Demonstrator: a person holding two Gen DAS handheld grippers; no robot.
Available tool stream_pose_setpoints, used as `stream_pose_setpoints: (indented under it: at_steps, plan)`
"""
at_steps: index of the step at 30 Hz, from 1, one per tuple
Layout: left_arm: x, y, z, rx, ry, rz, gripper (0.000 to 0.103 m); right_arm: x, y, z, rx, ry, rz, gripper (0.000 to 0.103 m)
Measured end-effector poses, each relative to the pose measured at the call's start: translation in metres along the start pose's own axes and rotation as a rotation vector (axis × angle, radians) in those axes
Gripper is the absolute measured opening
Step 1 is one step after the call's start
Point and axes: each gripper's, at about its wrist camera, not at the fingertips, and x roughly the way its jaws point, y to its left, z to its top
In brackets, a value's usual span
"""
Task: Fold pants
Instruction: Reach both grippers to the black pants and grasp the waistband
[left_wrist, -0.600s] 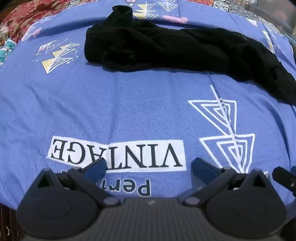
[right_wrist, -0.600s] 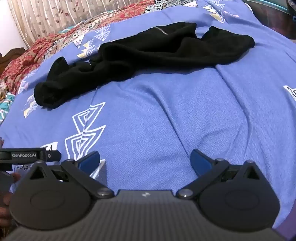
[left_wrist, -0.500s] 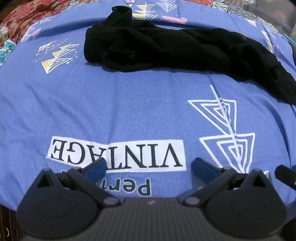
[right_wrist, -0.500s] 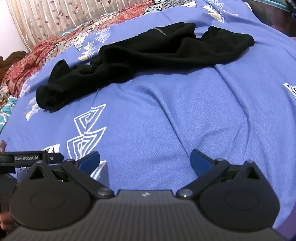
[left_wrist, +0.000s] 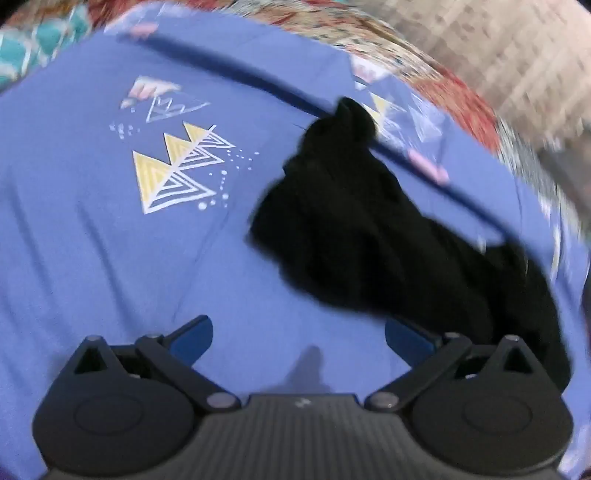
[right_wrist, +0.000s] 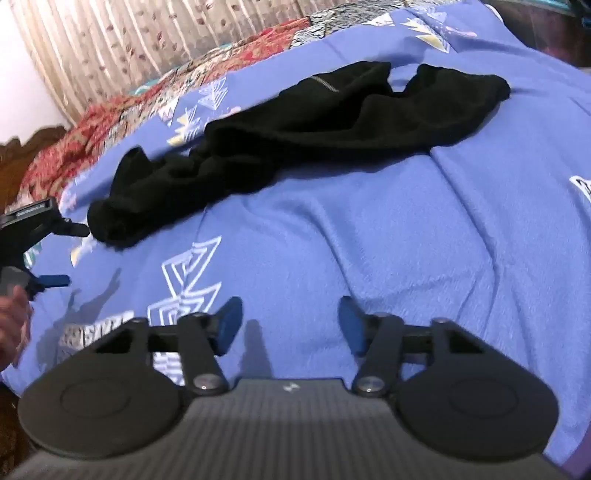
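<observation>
Grippers tilt down over our blue sheet (right_wrist: 424, 236): left gripper (left_wrist: 299, 334) spread wide, right gripper (right_wrist: 291, 323) half-parted, both empty. Black pants (right_wrist: 295, 136) lie blurred, far end cut off.

The black pants (right_wrist: 295, 136) lie crumpled and unfolded across the blue bedsheet (right_wrist: 406, 240), stretched lengthwise, one bunched end toward the sheet's left edge, the wider end toward its right side.
</observation>
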Motion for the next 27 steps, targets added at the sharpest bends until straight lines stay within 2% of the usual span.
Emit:
stream_pose_setpoints:
  at_steps: [3, 5, 7, 8, 9, 10, 11, 13, 18, 20, 22, 23, 24, 25, 27]
  plan:
    - [0.025, 0.001, 0.015, -0.068, 0.031, -0.046, 0.102, 0.001, -0.005, 0.006, 0.021, -0.012, 0.015, 0.053]
    - [0.040, 0.005, 0.018, -0.099, 0.050, -0.040, 0.094, 0.000, -0.010, 0.014, 0.042, -0.029, 0.022, 0.053]
    - [0.051, 0.010, 0.023, -0.144, 0.064, -0.069, 0.093, 0.000, -0.012, 0.023, 0.048, -0.044, 0.035, 0.054]
    - [0.053, 0.011, 0.023, -0.157, 0.058, -0.081, 0.086, 0.000, -0.013, 0.028, 0.048, -0.049, 0.044, 0.055]
    - [0.056, 0.010, 0.024, -0.163, 0.053, -0.086, 0.061, -0.003, -0.014, 0.033, 0.047, -0.054, 0.055, 0.055]
    - [0.057, 0.011, 0.027, -0.163, 0.064, -0.101, 0.040, -0.002, -0.023, 0.042, 0.051, -0.057, 0.065, 0.055]
    - [0.059, 0.012, 0.030, -0.169, 0.096, -0.129, 0.010, 0.001, -0.028, 0.051, 0.068, -0.066, 0.061, 0.056]
    - [0.054, 0.014, 0.034, -0.179, 0.103, -0.160, 0.006, 0.007, -0.048, 0.068, 0.166, -0.098, 0.036, 0.057]
    - [-0.004, 0.025, 0.032, -0.121, 0.034, -0.251, 0.006, 0.030, -0.120, 0.095, 0.451, -0.155, -0.094, 0.059]
    - [-0.031, 0.038, 0.025, -0.117, 0.017, -0.276, 0.006, 0.044, -0.141, 0.101, 0.541, -0.147, -0.089, 0.059]
    - [-0.058, 0.049, 0.019, -0.099, -0.024, -0.266, 0.006, 0.052, -0.149, 0.107, 0.597, -0.162, -0.052, 0.056]
    - [-0.071, 0.059, 0.014, -0.095, -0.044, -0.254, 0.006, 0.056, -0.148, 0.110, 0.597, -0.161, -0.046, 0.051]
    - [-0.078, 0.065, 0.014, -0.099, -0.056, -0.242, 0.006, 0.060, -0.146, 0.113, 0.584, -0.154, -0.050, 0.027]
    - [-0.082, 0.070, 0.014, -0.109, -0.061, -0.233, 0.006, 0.063, -0.143, 0.115, 0.575, -0.139, -0.060, 0.007]
    - [-0.084, 0.081, 0.014, -0.132, -0.057, -0.208, 0.006, 0.059, -0.139, 0.113, 0.584, -0.150, -0.068, 0.006]
